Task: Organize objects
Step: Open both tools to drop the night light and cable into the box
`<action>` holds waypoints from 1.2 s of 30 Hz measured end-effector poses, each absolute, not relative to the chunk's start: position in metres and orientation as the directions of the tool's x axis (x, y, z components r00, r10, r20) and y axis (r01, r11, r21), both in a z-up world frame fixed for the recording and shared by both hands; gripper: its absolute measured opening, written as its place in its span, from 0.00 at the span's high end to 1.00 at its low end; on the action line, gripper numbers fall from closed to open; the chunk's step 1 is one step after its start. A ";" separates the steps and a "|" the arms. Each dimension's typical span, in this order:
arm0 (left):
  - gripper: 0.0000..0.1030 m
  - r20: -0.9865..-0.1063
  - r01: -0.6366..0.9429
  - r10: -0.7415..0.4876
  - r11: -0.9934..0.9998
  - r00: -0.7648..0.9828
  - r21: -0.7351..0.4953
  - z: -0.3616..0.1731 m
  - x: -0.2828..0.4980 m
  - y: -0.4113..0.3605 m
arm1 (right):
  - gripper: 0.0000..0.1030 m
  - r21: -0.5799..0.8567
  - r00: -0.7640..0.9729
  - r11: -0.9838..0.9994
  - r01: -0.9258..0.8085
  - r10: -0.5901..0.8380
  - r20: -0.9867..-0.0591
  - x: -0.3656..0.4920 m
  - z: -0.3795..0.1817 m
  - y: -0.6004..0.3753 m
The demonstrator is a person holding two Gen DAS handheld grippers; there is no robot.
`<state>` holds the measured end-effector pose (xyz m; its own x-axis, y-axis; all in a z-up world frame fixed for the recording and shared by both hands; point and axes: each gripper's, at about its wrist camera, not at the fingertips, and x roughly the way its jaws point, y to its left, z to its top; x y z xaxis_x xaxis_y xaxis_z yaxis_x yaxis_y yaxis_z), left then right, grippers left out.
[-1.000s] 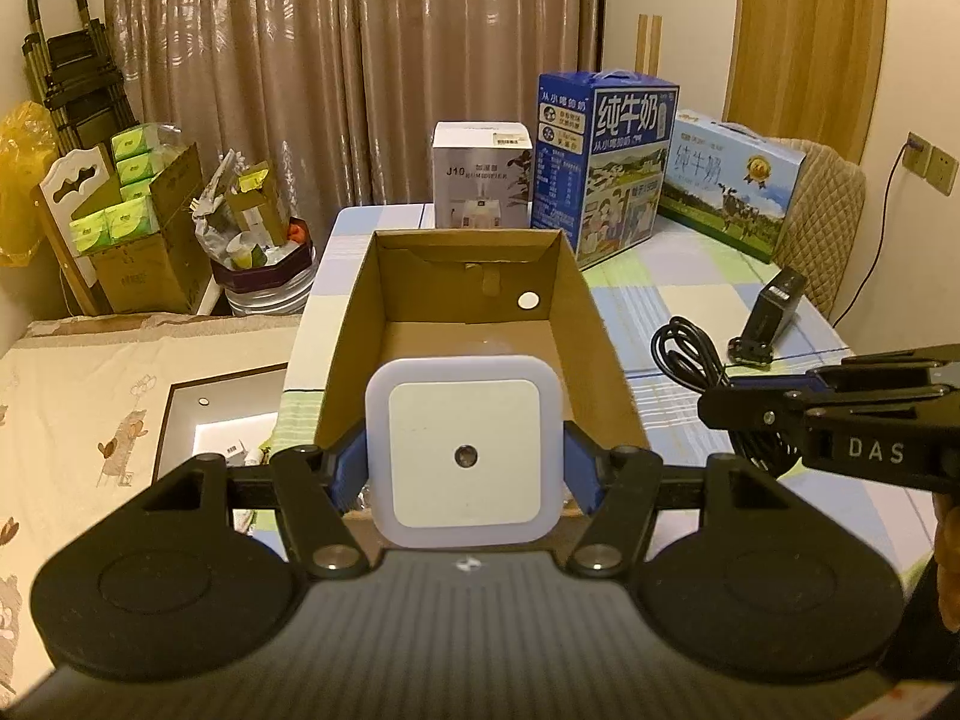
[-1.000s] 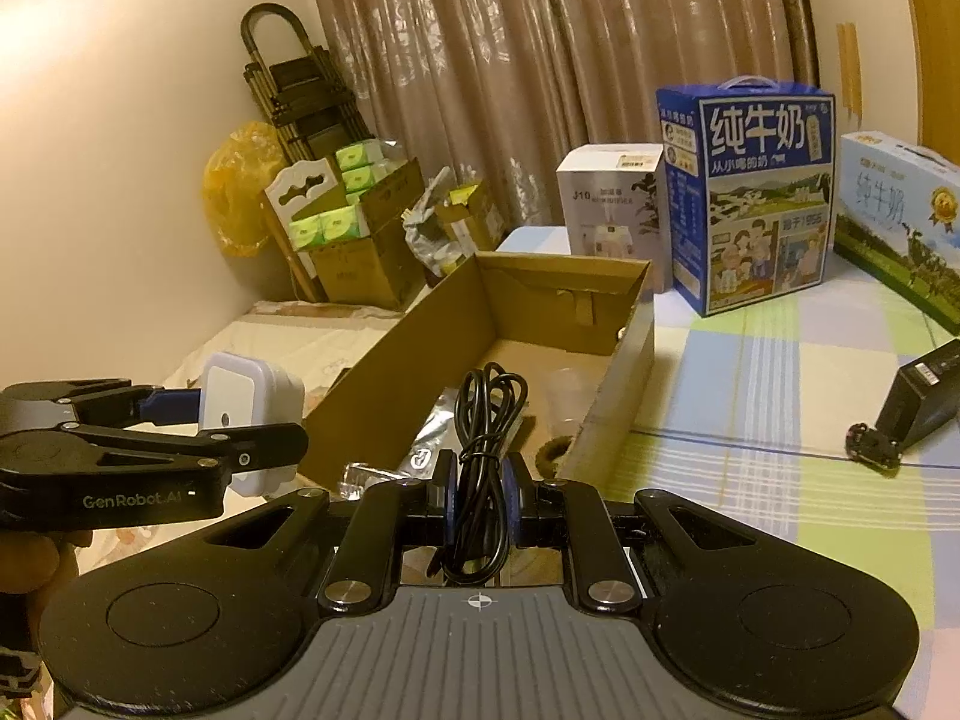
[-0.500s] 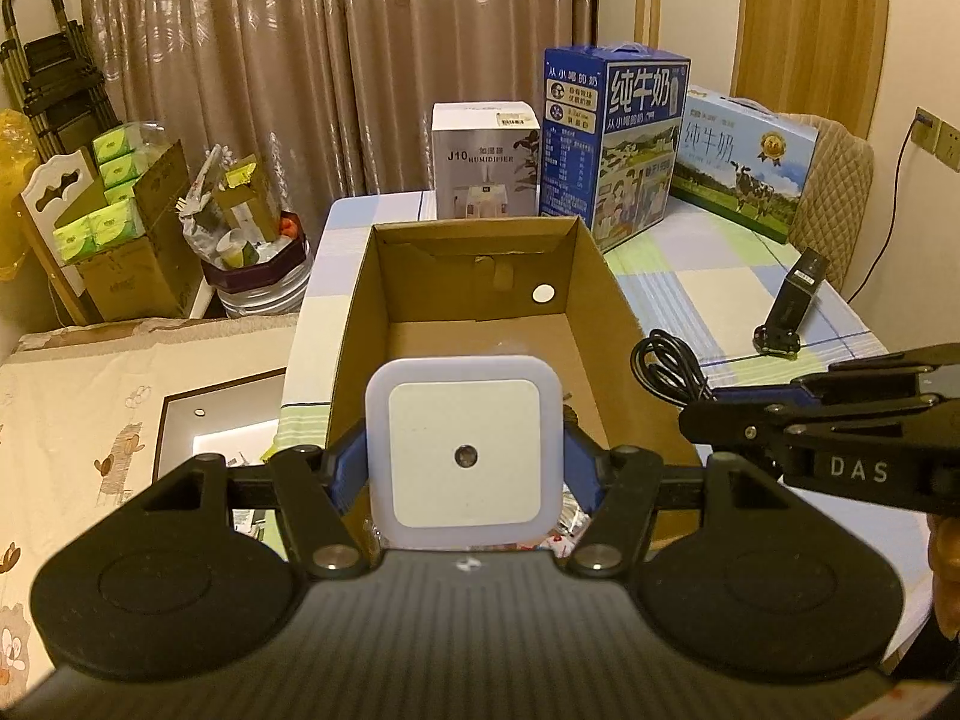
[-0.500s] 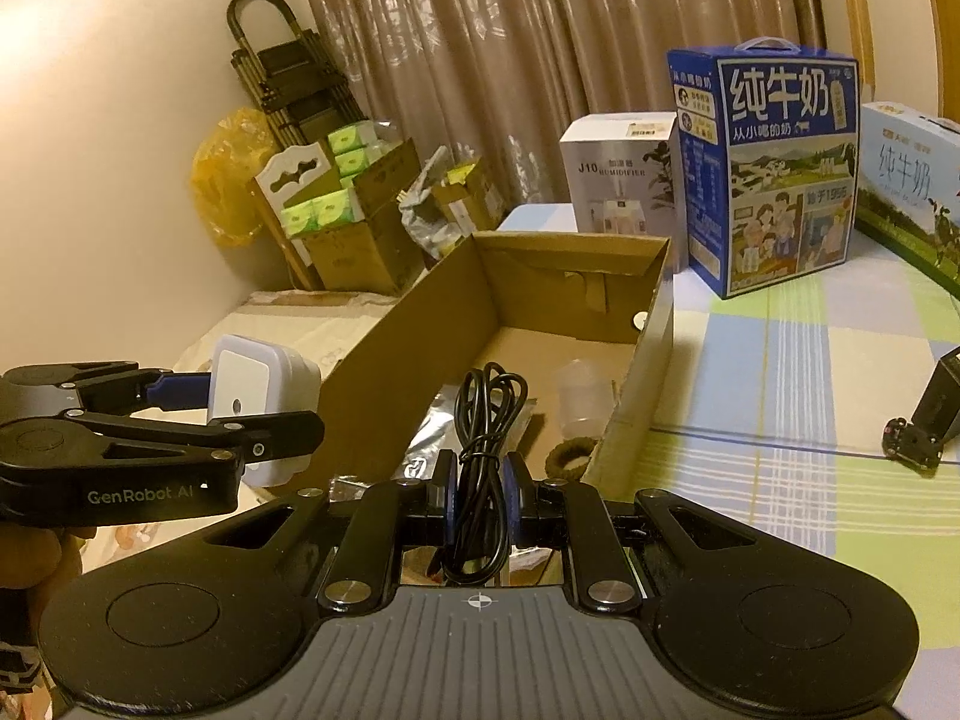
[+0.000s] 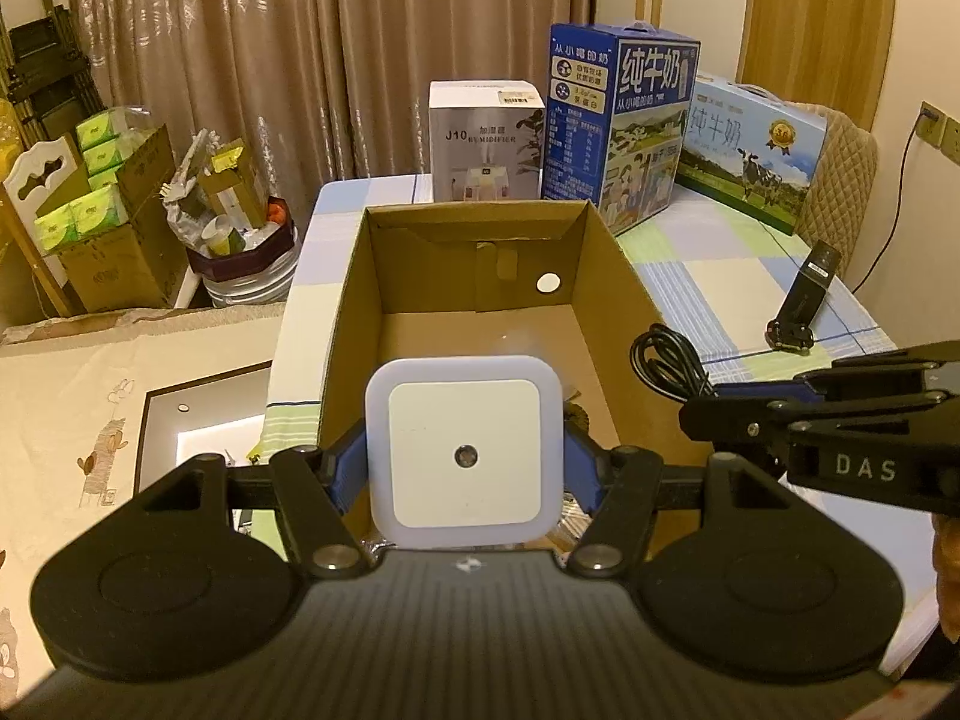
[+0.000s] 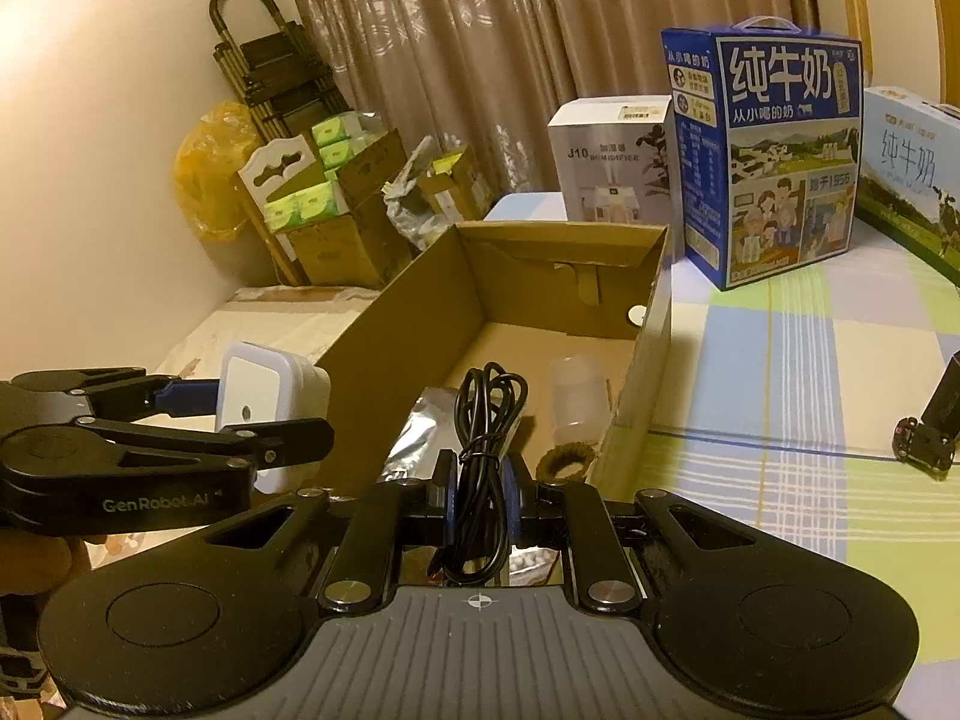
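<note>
Cardboard box [image 5: 480, 276] before humidifier box [image 5: 485, 144], milk carton [image 5: 618, 120]

Black claws [image 5: 465, 468], blue pads (silver screws)

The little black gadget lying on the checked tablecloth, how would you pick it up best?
Probably by its long slim body. The black gadget lies alone on the tablecloth, one end fitted with a knobbly piece. Come down from above with the fingers across its narrow width: its long straight sides look easier to pinch. Both grippers are full now, so one must empty first.
</note>
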<state>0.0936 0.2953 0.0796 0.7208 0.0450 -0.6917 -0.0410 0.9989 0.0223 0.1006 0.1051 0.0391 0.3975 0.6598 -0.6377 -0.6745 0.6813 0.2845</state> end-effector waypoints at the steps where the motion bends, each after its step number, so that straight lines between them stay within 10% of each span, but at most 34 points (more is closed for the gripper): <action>1: 0.38 -0.687 -0.044 0.050 0.999 0.725 0.026 0.079 0.095 0.296 | 0.88 0.285 0.398 0.683 -0.672 0.659 -0.638 0.101 0.039 0.106; 36: 0.20 -0.683 -0.147 0.086 0.989 0.725 -0.032 0.078 0.052 0.304 | 0.74 0.390 0.425 0.723 -0.570 0.666 -0.613 0.102 0.049 0.068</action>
